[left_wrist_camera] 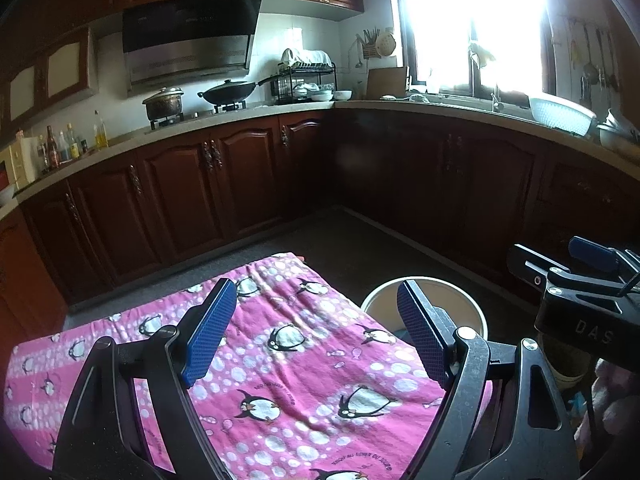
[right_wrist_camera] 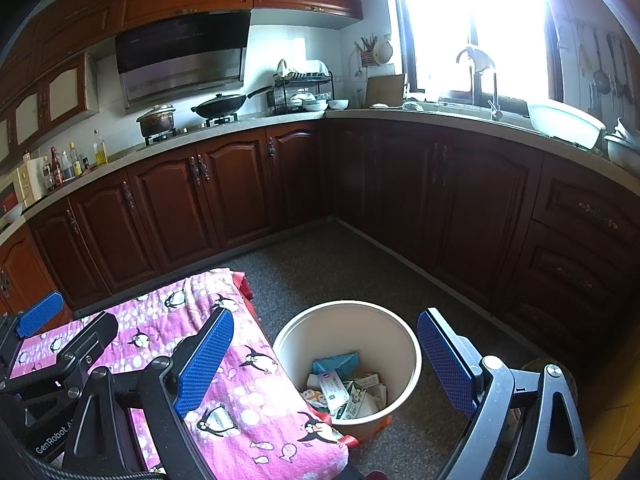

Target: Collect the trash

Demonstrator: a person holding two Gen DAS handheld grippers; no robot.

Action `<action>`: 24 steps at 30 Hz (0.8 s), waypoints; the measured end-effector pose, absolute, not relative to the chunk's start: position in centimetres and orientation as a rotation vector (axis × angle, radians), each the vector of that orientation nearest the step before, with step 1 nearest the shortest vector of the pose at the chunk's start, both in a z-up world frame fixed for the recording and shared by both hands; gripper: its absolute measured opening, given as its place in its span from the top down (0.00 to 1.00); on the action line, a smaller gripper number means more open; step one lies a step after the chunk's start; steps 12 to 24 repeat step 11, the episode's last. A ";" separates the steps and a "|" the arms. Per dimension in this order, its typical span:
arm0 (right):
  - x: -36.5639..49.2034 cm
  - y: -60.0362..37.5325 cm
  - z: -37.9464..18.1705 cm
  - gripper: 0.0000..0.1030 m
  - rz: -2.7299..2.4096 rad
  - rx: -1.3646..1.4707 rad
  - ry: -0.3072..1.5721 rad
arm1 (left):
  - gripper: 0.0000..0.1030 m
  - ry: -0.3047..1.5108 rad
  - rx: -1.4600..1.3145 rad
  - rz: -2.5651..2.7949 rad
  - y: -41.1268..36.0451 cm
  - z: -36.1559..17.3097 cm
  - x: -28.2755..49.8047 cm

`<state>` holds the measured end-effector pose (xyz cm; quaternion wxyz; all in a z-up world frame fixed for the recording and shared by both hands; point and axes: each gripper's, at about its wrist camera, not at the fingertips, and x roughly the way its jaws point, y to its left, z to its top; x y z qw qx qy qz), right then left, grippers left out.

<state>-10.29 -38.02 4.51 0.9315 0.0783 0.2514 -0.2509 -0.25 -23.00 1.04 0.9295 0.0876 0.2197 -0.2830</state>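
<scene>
A cream round bin [right_wrist_camera: 400, 344] stands on the floor to the right of a low table under a pink penguin cloth [right_wrist_camera: 240, 400]. Cartons and paper trash [right_wrist_camera: 340, 388] lie in the bin's bottom. My right gripper [right_wrist_camera: 324, 364] is open and empty, held above the bin and the table's right edge. My left gripper [left_wrist_camera: 316, 332] is open and empty above the pink cloth [left_wrist_camera: 280, 360], with the bin's rim [left_wrist_camera: 376, 300] just to its right. The right gripper also shows at the right edge of the left wrist view [left_wrist_camera: 576, 276]. No loose trash shows on the cloth.
Dark wooden kitchen cabinets [right_wrist_camera: 240, 192] line the back and right sides under a counter with a pot [right_wrist_camera: 156, 120], a wok [right_wrist_camera: 220, 106], a dish rack [right_wrist_camera: 304, 92] and bottles [right_wrist_camera: 72, 160]. A bright window [right_wrist_camera: 472, 28] glares above the sink. Grey floor [right_wrist_camera: 340, 264] lies behind the bin.
</scene>
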 end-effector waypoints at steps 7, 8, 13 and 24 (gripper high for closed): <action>-10.3 -38.3 4.3 0.11 -0.519 0.163 0.516 | 0.20 0.488 0.130 -0.610 -22.4 0.7 0.8; -10.3 -38.3 4.3 0.11 -0.519 0.163 0.516 | 0.20 0.495 0.124 -0.607 -22.3 0.5 0.9; -10.3 -38.3 4.3 0.11 -0.518 0.163 0.518 | 0.20 0.506 0.127 -0.599 -22.3 0.3 1.1; -10.3 -38.3 4.3 0.11 -0.518 0.163 0.518 | 0.20 0.506 0.127 -0.599 -22.3 0.3 1.1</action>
